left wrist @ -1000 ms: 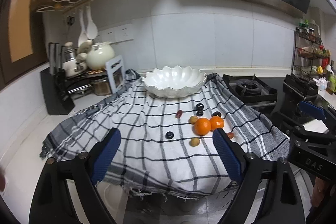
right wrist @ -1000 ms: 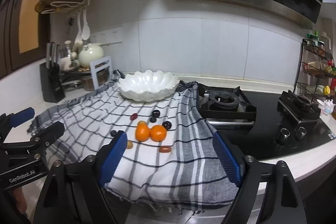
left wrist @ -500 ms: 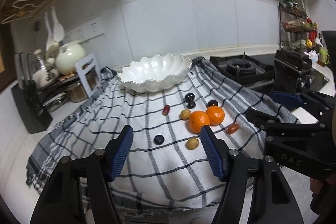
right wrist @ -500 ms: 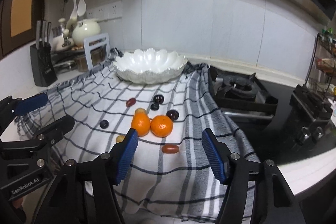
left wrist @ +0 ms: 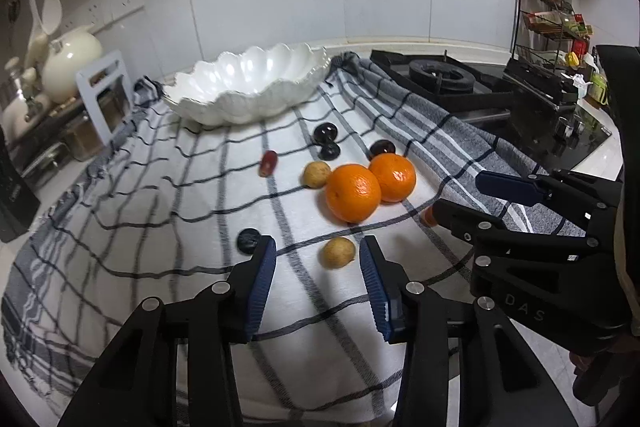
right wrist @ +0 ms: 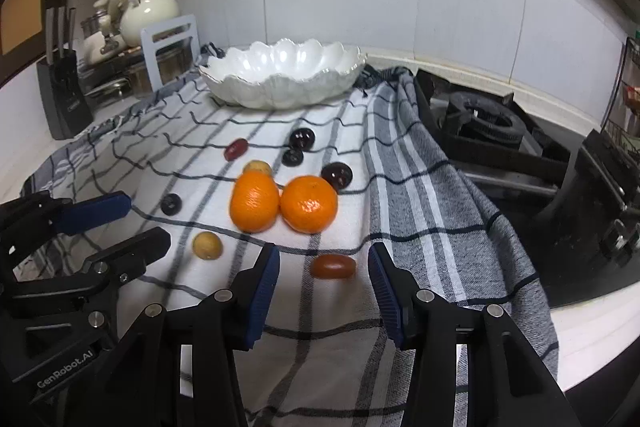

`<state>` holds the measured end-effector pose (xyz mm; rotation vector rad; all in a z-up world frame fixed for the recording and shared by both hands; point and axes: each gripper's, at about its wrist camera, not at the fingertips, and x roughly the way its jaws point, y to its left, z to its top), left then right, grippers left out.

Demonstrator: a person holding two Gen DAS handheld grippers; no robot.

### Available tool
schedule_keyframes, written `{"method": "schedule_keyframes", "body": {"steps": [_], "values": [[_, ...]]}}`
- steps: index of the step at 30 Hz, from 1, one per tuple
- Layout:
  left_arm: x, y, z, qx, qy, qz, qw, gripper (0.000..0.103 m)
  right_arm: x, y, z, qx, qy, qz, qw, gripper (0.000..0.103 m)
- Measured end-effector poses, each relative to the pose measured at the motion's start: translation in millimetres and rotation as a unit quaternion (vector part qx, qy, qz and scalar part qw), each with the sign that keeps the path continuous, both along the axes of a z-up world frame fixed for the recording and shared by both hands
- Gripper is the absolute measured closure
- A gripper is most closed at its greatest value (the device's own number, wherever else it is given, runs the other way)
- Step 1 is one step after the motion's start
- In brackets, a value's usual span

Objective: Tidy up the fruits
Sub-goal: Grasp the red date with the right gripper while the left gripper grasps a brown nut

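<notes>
Checked cloth (right wrist: 416, 187) holds fruit; the left gripper (left wrist: 318, 259) and right gripper (right wrist: 323, 267), jaws just closing but apart, maybe hover.

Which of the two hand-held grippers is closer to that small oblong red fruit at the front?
Right. The right hand-held gripper has the red fruit just ahead between its open fingers; the left hand-held gripper sits further left, framing a tan fruit.

A white counter (right wrist: 592, 331) carried a checked cloth (right wrist: 424, 187) and a knife block (right wrist: 64, 99). On the cloth sat a white bowl (right wrist: 280, 79), two oranges (right wrist: 308, 203) and small fruits (right wrist: 332, 265).
</notes>
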<state>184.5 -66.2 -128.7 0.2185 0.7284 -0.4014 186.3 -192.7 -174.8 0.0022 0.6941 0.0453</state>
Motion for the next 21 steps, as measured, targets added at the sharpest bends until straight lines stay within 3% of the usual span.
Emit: {"method": "schedule_keyframes", "body": {"steps": [21], "values": [[22, -15, -25, -0.003, 0.032, -0.003, 0.9995, 0.072, 28, -3, -25, 0.003, 0.032, 0.015, 0.999, 0.063]]}}
